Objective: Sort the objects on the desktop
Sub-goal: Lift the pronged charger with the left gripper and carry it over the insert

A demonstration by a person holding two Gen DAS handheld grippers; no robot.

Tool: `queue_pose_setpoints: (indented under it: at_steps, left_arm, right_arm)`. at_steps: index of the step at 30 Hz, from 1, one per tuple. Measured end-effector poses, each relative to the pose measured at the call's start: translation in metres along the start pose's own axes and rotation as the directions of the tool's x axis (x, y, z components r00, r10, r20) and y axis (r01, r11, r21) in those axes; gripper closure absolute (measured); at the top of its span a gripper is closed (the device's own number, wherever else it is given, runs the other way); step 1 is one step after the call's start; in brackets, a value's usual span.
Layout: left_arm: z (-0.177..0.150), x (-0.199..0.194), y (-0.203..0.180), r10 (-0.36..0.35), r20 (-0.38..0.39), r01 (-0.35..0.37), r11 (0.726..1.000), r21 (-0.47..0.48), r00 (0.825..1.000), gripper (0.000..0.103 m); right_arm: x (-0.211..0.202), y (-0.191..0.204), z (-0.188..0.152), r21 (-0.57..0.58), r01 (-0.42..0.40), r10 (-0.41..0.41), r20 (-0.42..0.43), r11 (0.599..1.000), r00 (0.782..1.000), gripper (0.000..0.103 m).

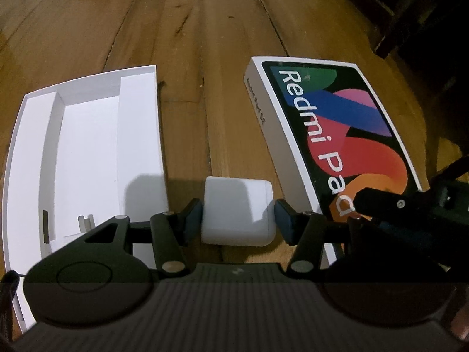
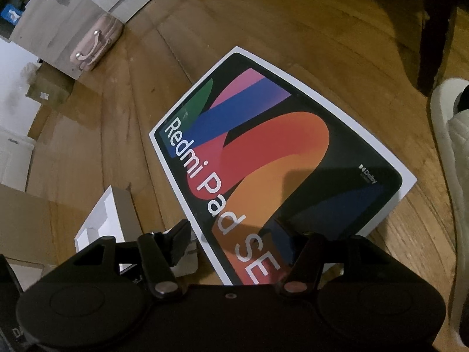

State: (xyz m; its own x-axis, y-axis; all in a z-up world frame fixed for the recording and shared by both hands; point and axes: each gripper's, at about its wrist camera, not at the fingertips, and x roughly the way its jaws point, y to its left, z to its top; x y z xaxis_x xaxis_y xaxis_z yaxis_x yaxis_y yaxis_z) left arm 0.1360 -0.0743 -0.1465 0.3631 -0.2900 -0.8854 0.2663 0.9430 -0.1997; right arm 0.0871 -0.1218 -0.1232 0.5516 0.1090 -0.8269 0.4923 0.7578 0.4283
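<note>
- Wooden floorboards (image 1: 205, 58) fill both views, with a warm shine on the planks farther off.
- In the right wrist view, a pink case with a metal handle (image 2: 96, 42) stands against a pale wall at the upper left, with brown cardboard boxes (image 2: 48, 94) beside it on the floor.
- An open white box tray (image 1: 88, 152) lies on the floor at the left of the left wrist view; it has cardboard dividers, and a few small white parts sit in its near corner.
- A colourful tablet box lid (image 1: 337, 135), printed "Redmi Pad SE", lies flat on the floor to the right, well apart from the tray.
- A small white charger block (image 1: 237, 211) is between the tray and the lid, close to the lid's near corner.
- The left gripper (image 1: 239, 220) has the charger between its fingers: the left pad touches the block's side, while the right pad sits just beside the other side, so a firm pinch cannot be confirmed.
- The right gripper (image 2: 246, 240) hangs over the near end of the lid, its fingers spread apart; nothing is pinched between them.
- A white quilted shape (image 2: 451, 135) shows at the right edge of the right wrist view.
</note>
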Motion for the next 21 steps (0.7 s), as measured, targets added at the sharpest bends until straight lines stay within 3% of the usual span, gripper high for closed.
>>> queue_pose_setpoints:
  at_steps: [7,12,14,16,21]
  left_arm:
    - [0.001,0.004,0.002,-0.009,-0.017,0.009,1.0,0.002,1.0,0.048]
    - [-0.001,0.009,-0.001,-0.026,-0.011,0.026,1.0,0.016,1.0,0.037]
    - [-0.003,0.01,-0.002,-0.019,0.002,0.019,1.0,0.021,1.0,0.037]
    - [-0.005,0.011,-0.004,0.009,0.013,-0.009,0.999,0.039,1.0,0.048]
    - [-0.007,0.008,-0.006,0.032,0.023,-0.034,0.998,0.059,0.999,0.049]
  right_arm:
    - [-0.007,-0.011,-0.006,0.007,0.0,0.0,0.002,1.0,1.0,0.036]
    - [-0.011,-0.016,-0.01,-0.005,0.003,-0.003,0.001,1.0,1.0,0.036]
    - [-0.011,-0.017,-0.01,-0.008,0.002,-0.002,0.0,1.0,1.0,0.036]
    - [-0.011,-0.017,-0.01,-0.009,0.001,-0.001,0.0,1.0,1.0,0.036]
    - [-0.011,-0.018,-0.01,-0.013,0.004,-0.004,0.001,1.0,1.0,0.036]
